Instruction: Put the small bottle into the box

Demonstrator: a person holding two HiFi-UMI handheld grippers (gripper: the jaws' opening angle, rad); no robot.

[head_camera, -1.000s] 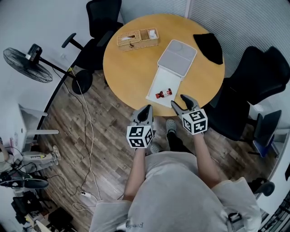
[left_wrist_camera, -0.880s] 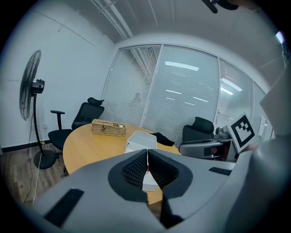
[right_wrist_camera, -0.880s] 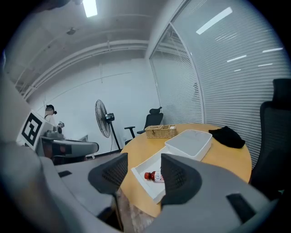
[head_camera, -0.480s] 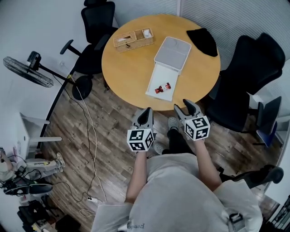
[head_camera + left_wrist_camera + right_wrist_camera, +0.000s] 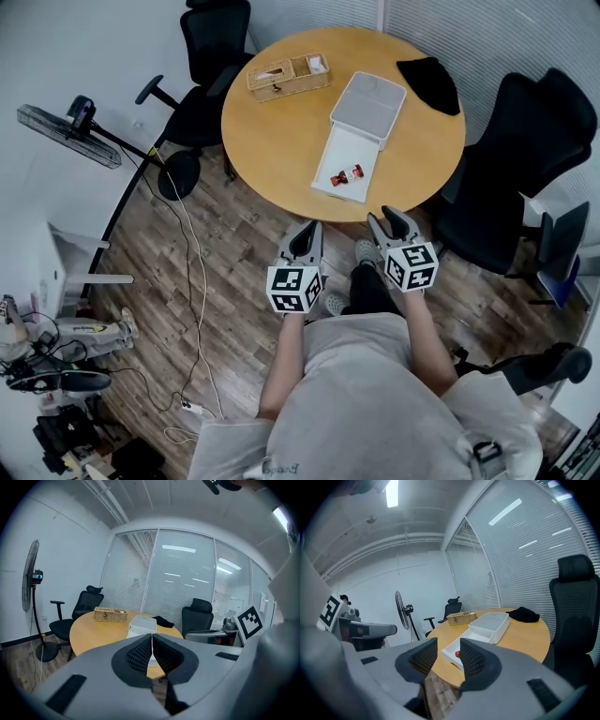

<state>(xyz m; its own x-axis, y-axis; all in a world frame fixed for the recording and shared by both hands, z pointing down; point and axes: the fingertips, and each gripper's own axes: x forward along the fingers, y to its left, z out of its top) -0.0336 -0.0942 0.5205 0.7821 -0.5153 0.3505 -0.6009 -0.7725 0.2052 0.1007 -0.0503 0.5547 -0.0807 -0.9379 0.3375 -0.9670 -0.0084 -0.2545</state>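
1. Left gripper point(image 5: 308, 230) is pinched fully shut, pads meeting, nothing caught in them. It hangs over the wood floor point(image 5: 234, 244), just short of the near edge of the round table point(image 5: 281, 141).
2. Right gripper point(image 5: 387, 218) sits just beside it on the right. Its jaws are at a middling gap and have just been closing in. Nothing between the pads but air.
3. The small bottle point(image 5: 347, 175), the red one, is ahead of both grippers and well apart from them, roughly between the lines they point along. It's in the near, shallow half of the white box point(image 5: 342, 150).
4. Sighting along the right gripper's jaws, the bottle shows in the gap, close against the right-hand jaw.
5. The deeper half of the box lies farther out, past the bottle.
6. A wicker basket point(image 5: 288, 75) is far ahead and left of the left gripper, and a black cloth point(image 5: 429, 82) is far ahead and right of the right one.
7. A black office chair point(image 5: 525, 159) stands off to the right gripper's right, and a standing fan point(image 5: 70, 136) is way off left.
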